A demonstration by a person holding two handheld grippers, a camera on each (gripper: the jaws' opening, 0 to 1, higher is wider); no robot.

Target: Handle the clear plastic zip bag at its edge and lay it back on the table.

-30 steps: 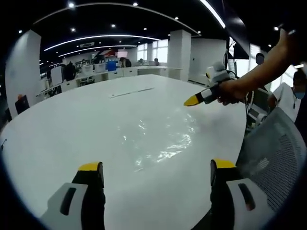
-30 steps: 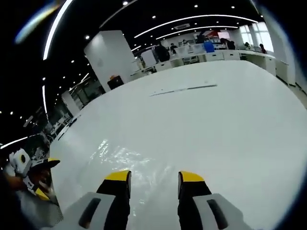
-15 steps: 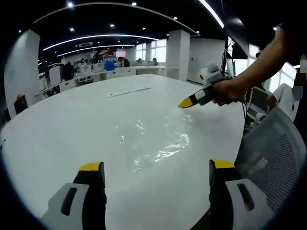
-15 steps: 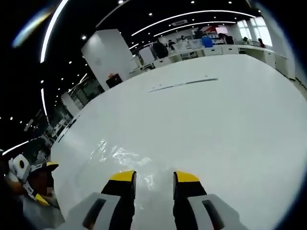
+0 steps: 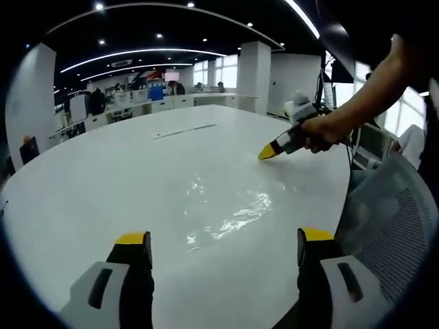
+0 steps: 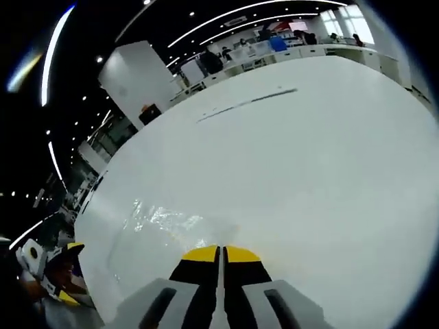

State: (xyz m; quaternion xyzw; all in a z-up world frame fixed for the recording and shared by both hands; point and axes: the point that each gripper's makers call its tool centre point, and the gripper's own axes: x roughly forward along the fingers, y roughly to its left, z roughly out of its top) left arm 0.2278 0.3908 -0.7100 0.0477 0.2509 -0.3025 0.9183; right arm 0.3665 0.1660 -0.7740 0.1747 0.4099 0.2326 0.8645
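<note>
Clear plastic zip bag (image 5: 230,205) flat on white round desk (image 5: 103,178). Right claw (image 6: 220,252) clamped on bag edge; left claw (image 5: 218,241) apart, hovering. Grasp step; next, lift gently.

A large white round-edged table (image 5: 82,185) w/ a smooth, glossy top is seen in both views (image 6: 343,157). A clear plastic zip bag (image 5: 226,205) is laid flat on it, crinkled, catching glare (image 6: 161,219). A thin dark strip (image 5: 182,130) is seen lying farther back on the surface (image 6: 247,101), well apart from the bag.
</note>
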